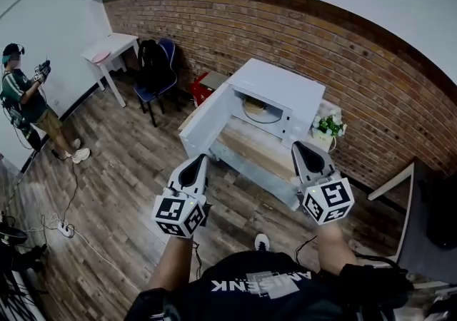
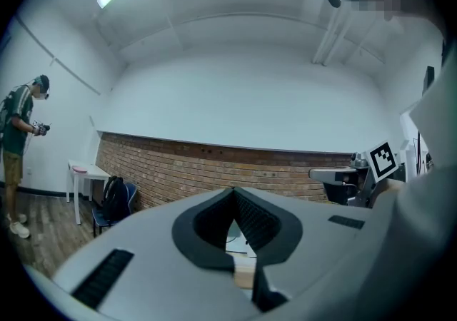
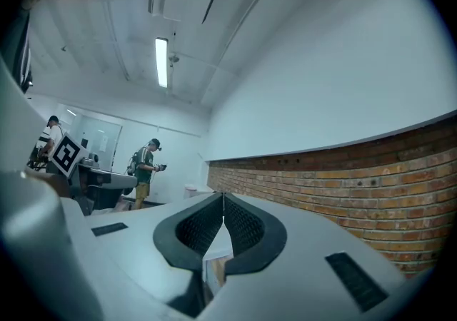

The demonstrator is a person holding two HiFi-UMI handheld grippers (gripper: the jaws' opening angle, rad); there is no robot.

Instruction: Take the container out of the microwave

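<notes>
The white microwave (image 1: 282,88) stands with its door (image 1: 206,121) swung wide to the left. Inside it sits a pale round container (image 1: 261,110), seen in the head view only. Both grippers are held level in front of the microwave, short of it and apart from it. My left gripper (image 1: 201,160) is shut and holds nothing, and it points at the door's lower edge. My right gripper (image 1: 300,145) is shut and empty too, just right of the opening. In the gripper views the left gripper (image 2: 232,191) and the right gripper (image 3: 223,198) each have their dark pads meeting at the tip.
The microwave rests on a low wood-topped white stand (image 1: 251,153) against a brick wall (image 1: 343,63). A small green plant (image 1: 329,125) sits at its right. Farther left are a chair with a backpack (image 1: 153,70), a white table (image 1: 111,48) and a standing person (image 1: 25,98). Cables (image 1: 64,227) lie on the floor.
</notes>
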